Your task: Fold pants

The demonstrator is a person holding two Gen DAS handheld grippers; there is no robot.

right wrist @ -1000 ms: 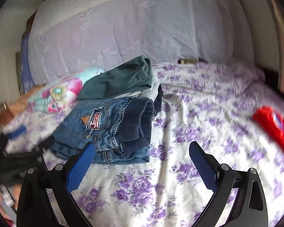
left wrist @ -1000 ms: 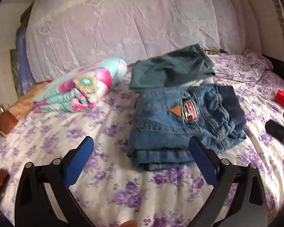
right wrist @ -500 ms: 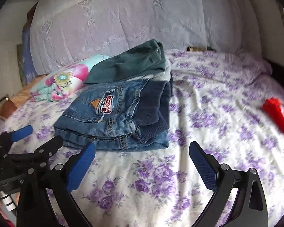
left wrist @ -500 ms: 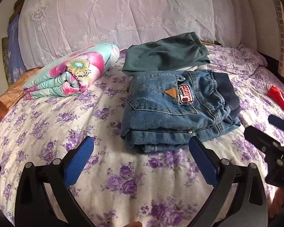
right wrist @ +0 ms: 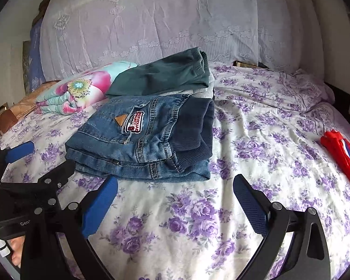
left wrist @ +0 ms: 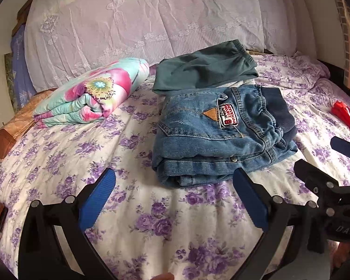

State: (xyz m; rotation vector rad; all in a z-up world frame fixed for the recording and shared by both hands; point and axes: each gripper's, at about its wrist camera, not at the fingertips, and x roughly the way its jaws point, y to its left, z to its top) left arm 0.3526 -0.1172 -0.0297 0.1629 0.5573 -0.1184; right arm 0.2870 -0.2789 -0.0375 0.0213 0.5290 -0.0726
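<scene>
A pair of blue jeans (left wrist: 219,137) lies folded near the middle of the bed (left wrist: 81,154), its waistband turned toward the bed's right edge and a sewn patch facing up. Behind it, toward the head of the bed, green pants (left wrist: 205,72) rest folded on a grey garment of which only a thin strip shows. The left gripper (left wrist: 173,200) hovers over the flowered sheet just short of the jeans, jaws wide apart and gripping nothing; the right gripper (right wrist: 175,206) hovers beside it, jaws likewise spread and empty. Each camera catches only part of the other tool at its frame edge. A folded floral blanket (left wrist: 93,95) sits toward the bed's left edge. A red garment (right wrist: 340,154) near the right edge is cut off by the frame, its type unclear. A lace cover (left wrist: 151,18) drapes the headboard.
</scene>
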